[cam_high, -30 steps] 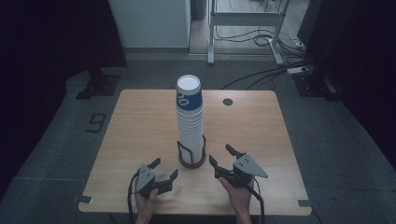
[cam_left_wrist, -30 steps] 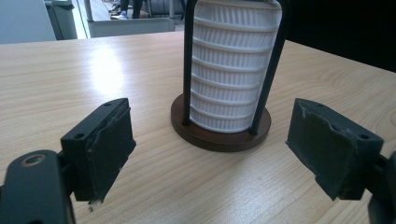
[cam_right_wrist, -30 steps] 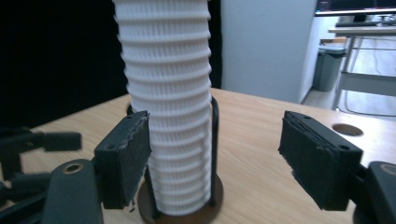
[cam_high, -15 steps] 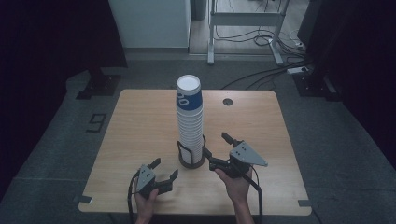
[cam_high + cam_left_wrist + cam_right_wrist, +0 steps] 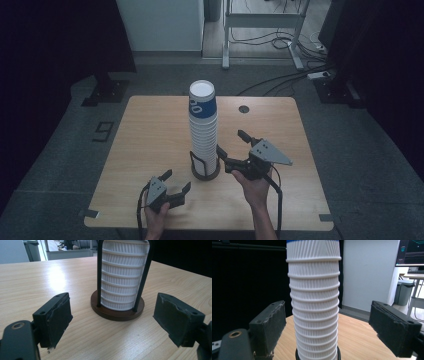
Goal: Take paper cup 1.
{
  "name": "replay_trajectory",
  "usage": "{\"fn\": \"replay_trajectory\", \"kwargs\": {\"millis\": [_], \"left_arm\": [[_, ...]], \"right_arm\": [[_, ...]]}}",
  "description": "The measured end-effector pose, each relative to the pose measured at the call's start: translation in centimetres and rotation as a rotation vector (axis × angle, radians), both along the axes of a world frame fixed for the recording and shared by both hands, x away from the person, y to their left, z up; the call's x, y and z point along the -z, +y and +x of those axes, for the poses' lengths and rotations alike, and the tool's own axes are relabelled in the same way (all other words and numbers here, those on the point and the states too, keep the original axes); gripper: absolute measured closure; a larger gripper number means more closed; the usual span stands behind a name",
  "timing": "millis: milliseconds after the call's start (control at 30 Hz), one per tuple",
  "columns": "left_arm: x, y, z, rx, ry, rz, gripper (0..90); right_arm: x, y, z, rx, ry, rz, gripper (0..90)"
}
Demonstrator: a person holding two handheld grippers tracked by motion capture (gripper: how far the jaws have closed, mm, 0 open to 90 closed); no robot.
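Hands enter from the near edge of the table (image 5: 150, 130), each holding a gripper; the left gripper (image 5: 176, 181) sits low near that edge, jaws spread with nothing between them, pointed at the holder (image 5: 117, 311) a little way off; the right gripper (image 5: 234, 146) is raised beside the cup stack (image 5: 203, 135), and its jaws have just been opening; in the right gripper view the stack (image 5: 314, 302) stands between the two pads, but neither pad touches it, so nothing is pinched.

Stack and holder stand near the middle of the table, upright; the cups are nested, ribbed and white, with a blue-banded cup on top; the holder's dark round base and thin black uprights hem in the lowest cups.

As I judge it, the work is at its start: no cup has been lifted off, none stands elsewhere on the table; what is left is to close on a cup and draw it up and off the stack.

The uprights could block a low grip, so a hold higher up looks safer; the tall stack might tip if pushed sideways.

Farther off: a small dark hole (image 5: 243, 108) in the tabletop, a metal frame (image 5: 260, 30) and cables (image 5: 280, 80) on the floor beyond.
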State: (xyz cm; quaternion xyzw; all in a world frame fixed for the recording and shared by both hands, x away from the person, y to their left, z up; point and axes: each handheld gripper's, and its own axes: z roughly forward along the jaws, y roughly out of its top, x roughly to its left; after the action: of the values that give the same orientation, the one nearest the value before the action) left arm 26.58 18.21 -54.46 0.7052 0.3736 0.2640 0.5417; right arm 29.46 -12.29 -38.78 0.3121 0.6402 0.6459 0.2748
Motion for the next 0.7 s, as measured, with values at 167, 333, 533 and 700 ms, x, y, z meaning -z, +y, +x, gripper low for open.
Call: {"fn": "replay_trajectory", "kwargs": {"millis": [167, 333, 533, 700], "left_arm": [[0.0, 0.0, 0.0, 0.0, -0.002, -0.002, 14.2], [0.0, 0.0, 0.0, 0.0, -0.003, -0.002, 14.2], [0.0, 0.0, 0.0, 0.002, -0.003, -0.002, 14.2], [0.0, 0.1, 0.0, 0.004, -0.003, -0.004, 14.2]], "right_arm": [[-1.2, 0.4, 0.3, -0.016, -0.013, 0.011, 12.8], [-2.4, 0.9, 0.6, -0.016, -0.028, 0.013, 12.5], [-3.6, 1.5, 1.2, -0.032, -0.034, 0.01, 12.5], [-4.8, 2.1, 2.0, -0.037, -0.034, 0.01, 12.4]]}}
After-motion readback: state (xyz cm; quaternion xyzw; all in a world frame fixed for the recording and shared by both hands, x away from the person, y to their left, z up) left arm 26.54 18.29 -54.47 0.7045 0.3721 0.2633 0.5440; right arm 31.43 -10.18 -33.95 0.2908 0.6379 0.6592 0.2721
